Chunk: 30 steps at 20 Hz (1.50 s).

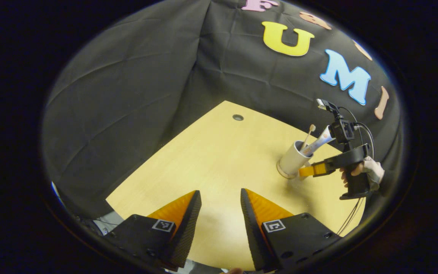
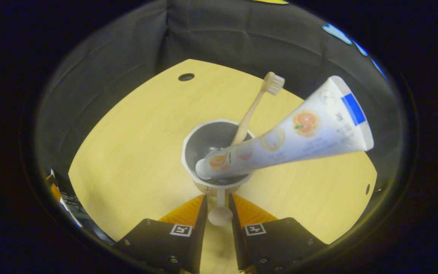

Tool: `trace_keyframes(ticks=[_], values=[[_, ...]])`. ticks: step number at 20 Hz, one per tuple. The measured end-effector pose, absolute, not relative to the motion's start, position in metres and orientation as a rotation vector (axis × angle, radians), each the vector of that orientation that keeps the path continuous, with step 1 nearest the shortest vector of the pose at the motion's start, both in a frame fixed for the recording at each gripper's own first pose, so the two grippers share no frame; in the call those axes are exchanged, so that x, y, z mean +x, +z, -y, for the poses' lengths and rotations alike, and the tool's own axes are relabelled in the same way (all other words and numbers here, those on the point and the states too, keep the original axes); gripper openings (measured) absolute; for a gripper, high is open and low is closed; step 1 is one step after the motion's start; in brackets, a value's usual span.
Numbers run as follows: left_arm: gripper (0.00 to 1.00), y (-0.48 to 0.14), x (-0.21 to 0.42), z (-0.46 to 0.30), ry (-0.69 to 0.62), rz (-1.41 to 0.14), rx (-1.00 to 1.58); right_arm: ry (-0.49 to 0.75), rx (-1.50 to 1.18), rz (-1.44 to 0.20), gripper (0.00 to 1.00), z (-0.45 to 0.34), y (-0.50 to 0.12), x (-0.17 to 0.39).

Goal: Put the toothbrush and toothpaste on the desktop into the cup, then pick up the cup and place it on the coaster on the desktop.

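My right tongs [image 2: 218,201] are closed on the handle [image 2: 221,211] of the cup [image 2: 219,152], both fingers pressed against that thin stem with its round knob between them; the cup already holds the toothbrush [image 2: 255,108], leaning bristles-up against the far rim, and the toothpaste [image 2: 291,140], cap end down inside and the broad crimped end jutting far out to one side. In the left gripper view the cup [image 1: 293,160] seems to stand on a pale round disc, possibly the coaster, though it is small there and I cannot be sure; so the cup may already be placed or may need to travel. My left tongs [image 1: 221,198] hang open over the bare desk [image 1: 219,160], gripping nothing, well apart from the cup. The risk I see is the tube; its overhang puts weight off centre, so a quick lift or any tilt could twist the cup about that narrow handle, tipping it or spilling the tube out. A small dark hole [image 2: 186,77] sits near the desk's far edge; nothing stands around the cup to block me.
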State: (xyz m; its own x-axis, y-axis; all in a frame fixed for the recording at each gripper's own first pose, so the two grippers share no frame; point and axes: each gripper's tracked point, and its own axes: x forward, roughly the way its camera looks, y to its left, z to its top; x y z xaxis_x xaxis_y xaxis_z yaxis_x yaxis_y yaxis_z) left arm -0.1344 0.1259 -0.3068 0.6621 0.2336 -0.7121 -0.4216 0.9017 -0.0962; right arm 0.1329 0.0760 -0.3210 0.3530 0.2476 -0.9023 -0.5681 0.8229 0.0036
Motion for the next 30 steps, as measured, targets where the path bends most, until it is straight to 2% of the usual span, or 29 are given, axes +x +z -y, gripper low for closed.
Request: trace_keyframes(ticks=[8, 17, 21, 25, 30], values=[[0.70, -0.285, -0.086, -0.078, 0.218, -0.712, -0.201, 0.489, -0.206, -0.986, 0.35, -0.042, -0.260, 0.103], [0.69, -0.231, -0.037, 0.009, 0.002, -0.592, -0.122, 0.327, -0.069, -0.820, 0.35, 0.030, -0.179, 0.069], [0.70, -0.201, -0.016, 0.042, -0.049, -0.529, -0.090, 0.218, -0.029, -0.657, 0.34, 0.060, -0.125, 0.064], [0.69, -0.146, 0.007, 0.048, -0.088, -0.400, -0.039, 0.117, -0.022, -0.468, 0.35, 0.085, -0.068, 0.060], [0.70, -0.075, 0.023, 0.075, -0.140, -0.258, -0.019, 0.051, -0.042, -0.274, 0.34, 0.100, -0.004, 0.051]])
